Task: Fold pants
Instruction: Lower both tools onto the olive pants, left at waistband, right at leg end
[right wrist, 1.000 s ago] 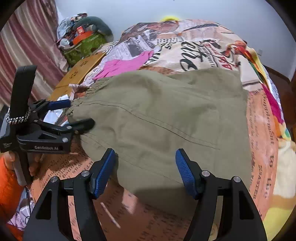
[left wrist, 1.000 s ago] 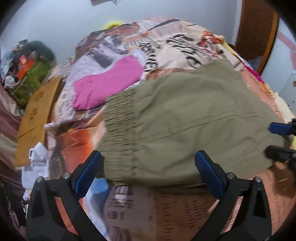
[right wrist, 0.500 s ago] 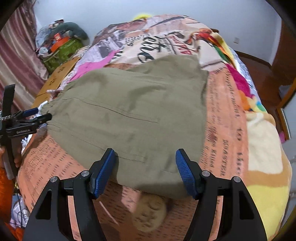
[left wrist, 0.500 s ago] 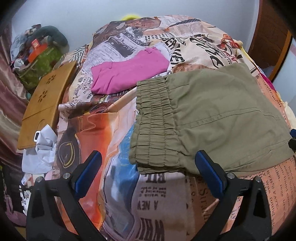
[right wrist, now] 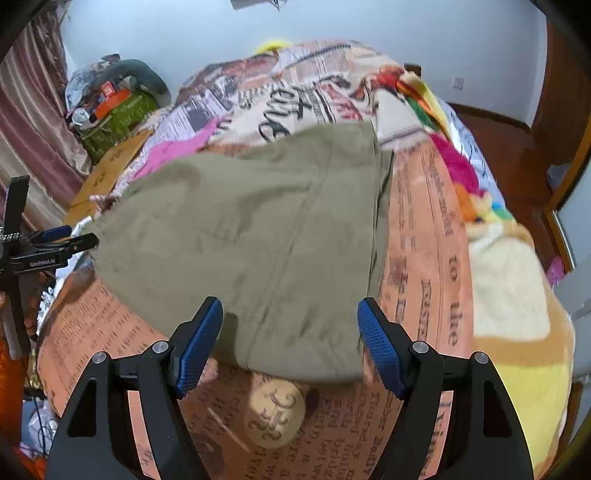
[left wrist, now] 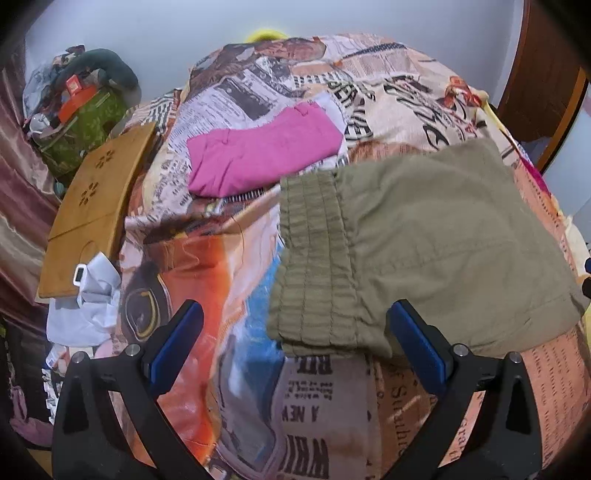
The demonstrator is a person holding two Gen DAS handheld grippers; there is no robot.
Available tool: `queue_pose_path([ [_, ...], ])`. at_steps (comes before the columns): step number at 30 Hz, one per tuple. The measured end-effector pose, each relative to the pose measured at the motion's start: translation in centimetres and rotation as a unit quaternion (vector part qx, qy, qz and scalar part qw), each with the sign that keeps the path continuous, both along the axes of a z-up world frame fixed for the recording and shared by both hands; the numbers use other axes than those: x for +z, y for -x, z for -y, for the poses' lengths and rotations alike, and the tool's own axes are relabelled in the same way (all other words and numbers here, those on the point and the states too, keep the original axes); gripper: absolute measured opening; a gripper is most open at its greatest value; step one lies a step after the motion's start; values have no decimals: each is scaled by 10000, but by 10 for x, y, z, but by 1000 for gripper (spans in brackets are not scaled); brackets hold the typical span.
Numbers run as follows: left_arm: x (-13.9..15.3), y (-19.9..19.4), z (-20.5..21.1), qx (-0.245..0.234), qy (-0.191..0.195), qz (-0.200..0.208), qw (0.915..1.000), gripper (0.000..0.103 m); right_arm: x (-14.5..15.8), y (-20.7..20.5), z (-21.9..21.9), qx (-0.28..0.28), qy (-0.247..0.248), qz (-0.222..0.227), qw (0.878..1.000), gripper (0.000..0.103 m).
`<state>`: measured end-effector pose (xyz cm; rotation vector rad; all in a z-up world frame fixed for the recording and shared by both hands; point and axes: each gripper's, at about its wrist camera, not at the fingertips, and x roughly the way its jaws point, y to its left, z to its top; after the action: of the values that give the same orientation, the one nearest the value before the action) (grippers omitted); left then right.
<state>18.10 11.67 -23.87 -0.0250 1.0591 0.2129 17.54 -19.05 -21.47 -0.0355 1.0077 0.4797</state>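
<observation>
Reading "GenRobot.AI" on left claw [right wrist: 79,238], open.

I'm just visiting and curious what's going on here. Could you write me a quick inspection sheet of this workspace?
Surface: a bed covered by a newspaper-print bedspread.
Job's things: olive pants lying folded flat on the bed, elastic waistband toward the left gripper.
Clutter: folded pink garment beyond the pants; wooden board and white cloth at the bed's left edge; yellow and cream blanket on the right.
Grippers: left gripper and right gripper both open, holding nothing, at the pants' near edge.
Cables: nothing seen.
Surroundings: pale wall, striped curtain, pile of bags, wooden door.
</observation>
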Motion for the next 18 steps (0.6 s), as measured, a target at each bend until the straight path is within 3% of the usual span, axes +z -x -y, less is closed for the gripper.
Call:
queue_pose_path([
  [10, 33, -35, -14, 27, -283, 388, 9988, 102, 29, -35, 1, -112, -19, 577, 9983, 72],
  [18, 28, -77, -21, 32, -339, 343, 9988, 102, 28, -74, 1, -204, 6, 661, 9976, 72],
])
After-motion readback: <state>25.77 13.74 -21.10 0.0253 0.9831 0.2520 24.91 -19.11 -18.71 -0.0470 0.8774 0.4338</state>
